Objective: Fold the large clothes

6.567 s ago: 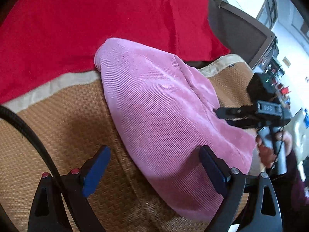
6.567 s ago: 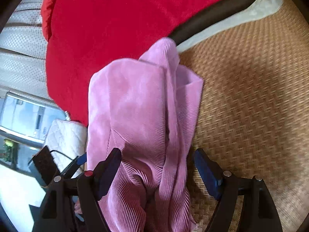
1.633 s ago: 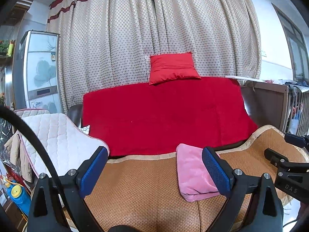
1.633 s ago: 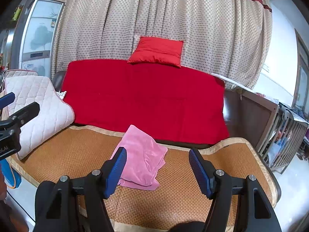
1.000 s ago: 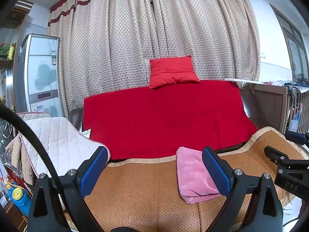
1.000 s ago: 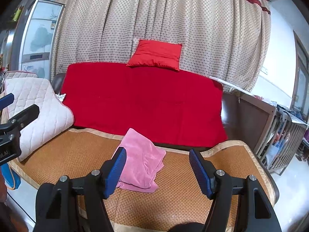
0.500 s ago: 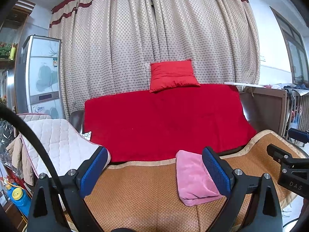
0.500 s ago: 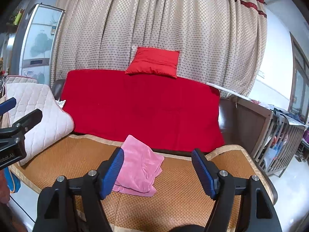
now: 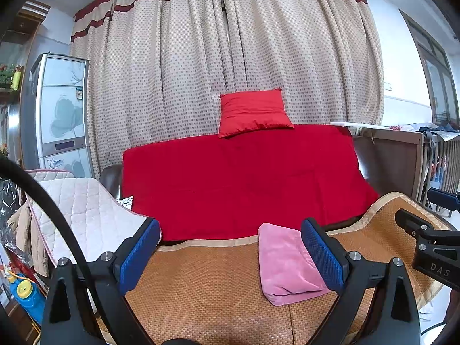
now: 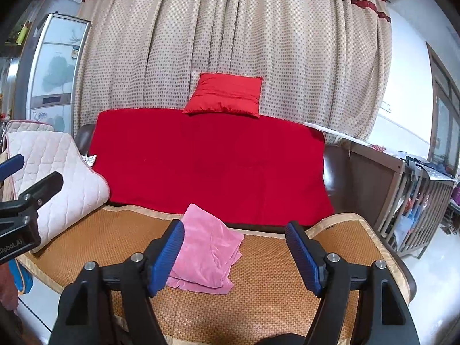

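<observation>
**Pink garment folded, both grippers clear of it**

Pink garment (image 10: 208,254) lies as a compact folded bundle on the woven mat (image 10: 273,296), at about 12 o'clock from both grippers, just before the red sofa cover (image 10: 210,166). Fold looks done; one edge sits slightly uneven.

Left gripper (image 9: 230,256) and right gripper (image 10: 234,256): jaws apart, nothing between them.

Writing: "DAS" on the right gripper body in the left wrist view; "Robot.AI", partly cut off, on the left gripper in the right wrist view.

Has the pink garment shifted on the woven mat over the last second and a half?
No. The folded pink garment lies at the same spot on the woven mat, just before the red cover's lower edge.
</observation>
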Demonstrator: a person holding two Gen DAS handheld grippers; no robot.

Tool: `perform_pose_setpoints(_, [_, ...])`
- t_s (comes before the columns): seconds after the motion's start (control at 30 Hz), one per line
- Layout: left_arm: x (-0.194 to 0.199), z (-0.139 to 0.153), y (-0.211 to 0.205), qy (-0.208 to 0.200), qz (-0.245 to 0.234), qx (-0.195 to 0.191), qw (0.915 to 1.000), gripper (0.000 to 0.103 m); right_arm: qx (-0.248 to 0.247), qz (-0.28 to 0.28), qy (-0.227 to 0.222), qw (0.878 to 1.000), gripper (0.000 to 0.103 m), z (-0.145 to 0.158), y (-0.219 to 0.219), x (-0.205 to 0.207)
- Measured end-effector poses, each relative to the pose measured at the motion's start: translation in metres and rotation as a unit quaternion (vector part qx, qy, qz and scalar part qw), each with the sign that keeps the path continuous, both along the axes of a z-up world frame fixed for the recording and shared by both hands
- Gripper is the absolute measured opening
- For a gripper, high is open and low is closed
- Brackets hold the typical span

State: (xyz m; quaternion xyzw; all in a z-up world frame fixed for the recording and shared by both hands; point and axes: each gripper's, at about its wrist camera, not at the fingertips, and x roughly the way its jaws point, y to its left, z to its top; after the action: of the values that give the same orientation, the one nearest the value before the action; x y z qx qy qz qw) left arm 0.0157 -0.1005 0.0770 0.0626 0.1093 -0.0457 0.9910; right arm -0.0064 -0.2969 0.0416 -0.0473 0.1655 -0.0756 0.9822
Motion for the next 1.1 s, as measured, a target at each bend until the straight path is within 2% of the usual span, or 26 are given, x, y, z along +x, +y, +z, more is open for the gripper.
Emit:
perform_pose_setpoints(0.37, [-0.003, -0.001, -0.001, -0.003, -0.006, 0.001, 1.0, 0.098, 0.004, -0.004, 0.003, 1.0, 0.077, -0.004, 0.0, 0.003])
perform_pose_setpoints(0.7, [0.006, -0.011, -0.003, 0.011, -0.015, 0.001, 0.9998, 0.098, 0.007, -0.008, 0.015, 1.0, 0.077, -0.012, 0.001, 0.012])
perform_pose_setpoints(1.1, [0.048, -0.026, -0.002, 0.056, -0.029, -0.03, 0.9976, 0.098, 0.004, -0.01, 0.058, 0.998, 0.077, -0.036, 0.002, 0.053])
